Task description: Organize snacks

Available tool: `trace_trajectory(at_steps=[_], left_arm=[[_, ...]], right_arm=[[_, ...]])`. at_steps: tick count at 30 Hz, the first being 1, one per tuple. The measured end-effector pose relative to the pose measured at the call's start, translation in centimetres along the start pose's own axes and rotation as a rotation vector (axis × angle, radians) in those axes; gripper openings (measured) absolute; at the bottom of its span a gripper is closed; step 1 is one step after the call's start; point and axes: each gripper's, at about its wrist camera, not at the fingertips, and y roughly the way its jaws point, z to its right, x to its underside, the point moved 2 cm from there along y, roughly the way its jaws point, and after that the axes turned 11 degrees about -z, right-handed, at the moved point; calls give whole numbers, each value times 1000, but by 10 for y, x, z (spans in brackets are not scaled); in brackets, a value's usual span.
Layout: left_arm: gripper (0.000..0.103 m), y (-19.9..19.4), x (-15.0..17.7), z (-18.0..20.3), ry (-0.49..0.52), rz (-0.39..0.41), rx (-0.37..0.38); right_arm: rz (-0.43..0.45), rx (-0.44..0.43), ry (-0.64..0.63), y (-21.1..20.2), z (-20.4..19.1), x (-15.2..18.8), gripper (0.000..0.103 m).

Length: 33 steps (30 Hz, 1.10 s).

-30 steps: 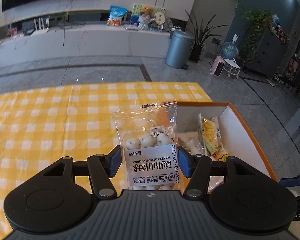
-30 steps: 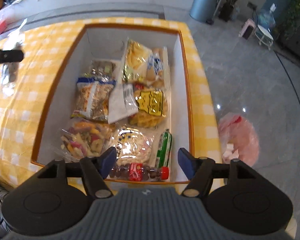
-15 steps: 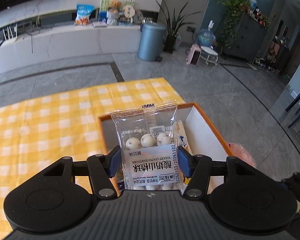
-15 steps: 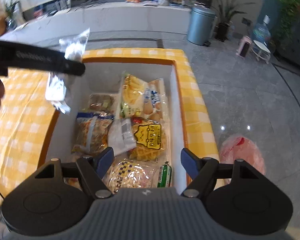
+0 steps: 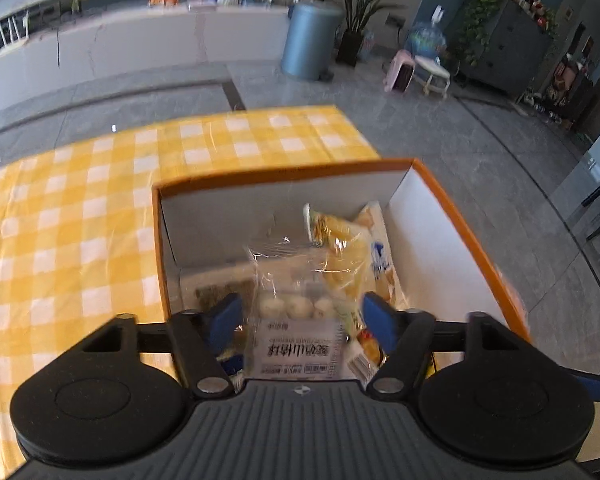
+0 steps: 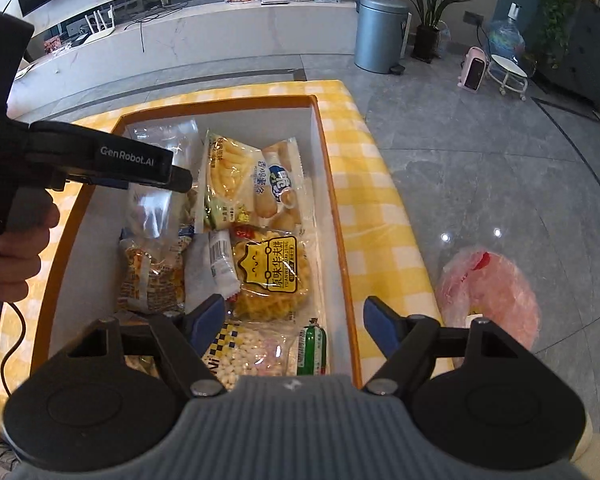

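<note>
Left gripper (image 5: 300, 316): jaws opening, pads clear of the clear pouch of yogurt balls (image 5: 296, 320), which sits loose between them over the orange-rimmed box (image 5: 284, 174). Advice: let the pouch fall free at the box's near-left corner, then lift straight out. Right gripper (image 6: 294, 316): open, empty, above the waffle pack (image 6: 270, 276).

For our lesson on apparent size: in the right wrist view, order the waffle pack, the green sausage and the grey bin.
1. waffle pack
2. grey bin, though it stands much farther away
3. green sausage
</note>
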Motion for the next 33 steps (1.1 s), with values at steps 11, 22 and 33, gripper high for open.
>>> trace_trajectory(at_steps=[11,22,33], left_arm=[[92,-36,7,16,62,72,-115],[92,-76,22,16,101,99,-165],[92,-148,96,10,84,178,-156]], right_arm=[[41,-1,1,-23,-13,7,75],[77,13,27,-55,-26,27,78],[122,29,67,-81,-58,76,82]])
